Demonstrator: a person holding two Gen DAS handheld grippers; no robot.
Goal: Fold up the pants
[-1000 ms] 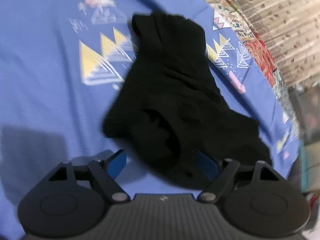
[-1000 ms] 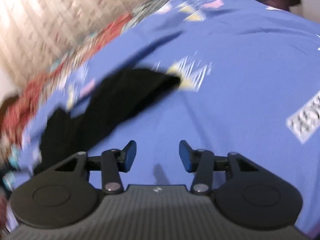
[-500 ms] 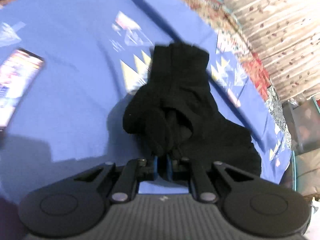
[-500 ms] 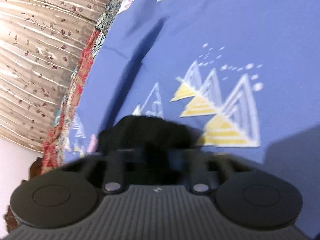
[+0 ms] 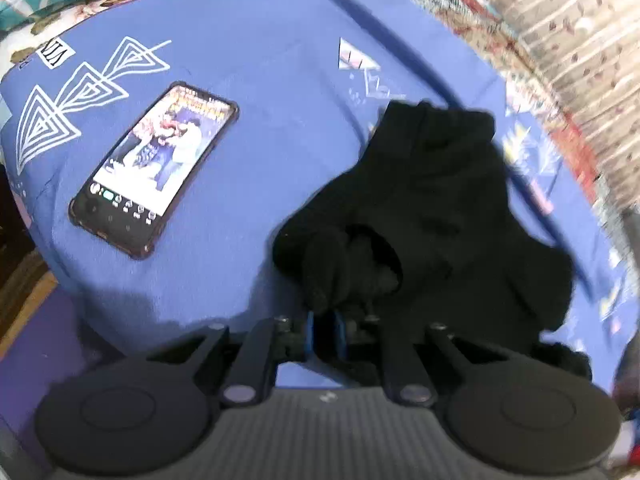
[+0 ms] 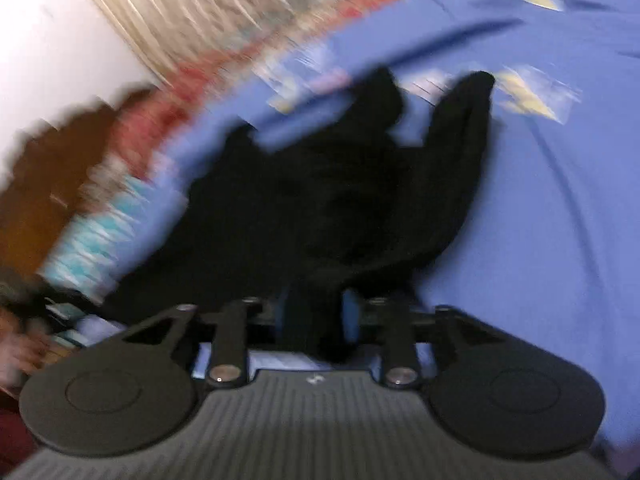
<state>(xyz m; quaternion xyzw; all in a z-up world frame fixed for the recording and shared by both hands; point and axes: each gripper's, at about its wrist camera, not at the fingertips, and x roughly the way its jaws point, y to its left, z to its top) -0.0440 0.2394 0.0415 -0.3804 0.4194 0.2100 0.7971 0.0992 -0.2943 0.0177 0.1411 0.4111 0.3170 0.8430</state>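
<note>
Clearly, from your left wrist camera, the small black knit pants (image 5: 436, 208) lie crumpled on the blue bedsheet with white and yellow triangle prints (image 5: 272, 92), toward its right side, with the two leg ends pointing away from you. Your left gripper (image 5: 323, 330) is clenched on a bunched fold of the near edge, the blue pads almost meeting with black cloth pinched between them. A black smartphone with a lit screen (image 5: 156, 164) rests flat on the sheet, well apart to the left of the garment.

From your right wrist camera the picture is badly smeared. The black pants (image 6: 340, 200) spread out ahead with the two legs splayed apart at the far end, and another part of the near edge hangs between the blue pads of your right gripper (image 6: 318, 312). Its jaws are opening at this moment, and a gap shows on either side of the cloth, so I judge the pads are not pressing it.

As for progress, the fold looks barely begun: the garment is still rumpled, the legs are not laid together, and no clean crease shows. You still have to spread it flat, bring one leg over the other, then fold it across.
</note>
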